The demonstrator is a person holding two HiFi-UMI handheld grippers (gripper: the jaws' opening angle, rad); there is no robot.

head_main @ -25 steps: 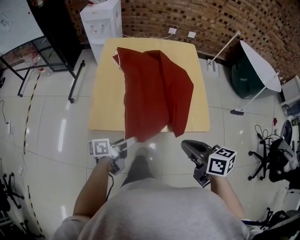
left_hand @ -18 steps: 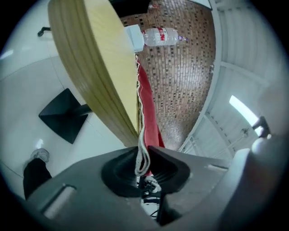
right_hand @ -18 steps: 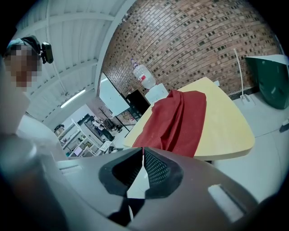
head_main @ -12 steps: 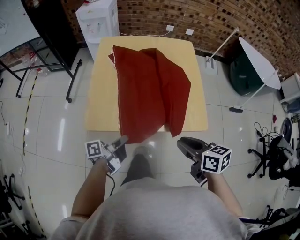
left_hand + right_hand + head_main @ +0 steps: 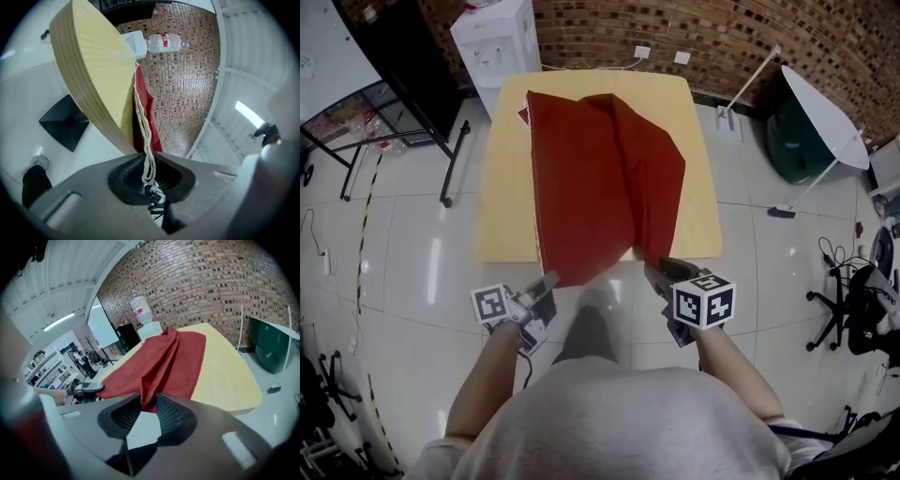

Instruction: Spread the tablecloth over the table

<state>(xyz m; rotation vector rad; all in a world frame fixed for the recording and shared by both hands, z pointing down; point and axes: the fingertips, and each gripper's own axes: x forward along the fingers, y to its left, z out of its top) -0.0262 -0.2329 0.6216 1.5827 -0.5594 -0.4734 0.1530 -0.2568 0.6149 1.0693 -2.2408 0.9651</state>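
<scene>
A red tablecloth [image 5: 600,169] lies bunched in long folds on the light wooden table [image 5: 502,206], its near end hanging over the front edge. My left gripper [image 5: 547,282] is at the cloth's near-left corner. In the left gripper view the left gripper [image 5: 150,182] is shut on the white hem [image 5: 145,140] of that corner. My right gripper [image 5: 655,272] is at the near-right hanging corner. In the right gripper view the right gripper [image 5: 148,412] has its jaws opening, and a drooping red fold [image 5: 149,399] sits between them without being pressed.
A white water dispenser [image 5: 495,37] stands behind the table's far-left corner, beside a black-framed stand [image 5: 422,84]. A tilted white round panel [image 5: 823,111] and a green object [image 5: 776,141] are at the right. An office chair [image 5: 858,309] stands farther right, and a brick wall runs behind.
My right gripper has moved left and toward the table's front edge, down to the hanging near-right corner. My left gripper has stayed at the near-left corner.
</scene>
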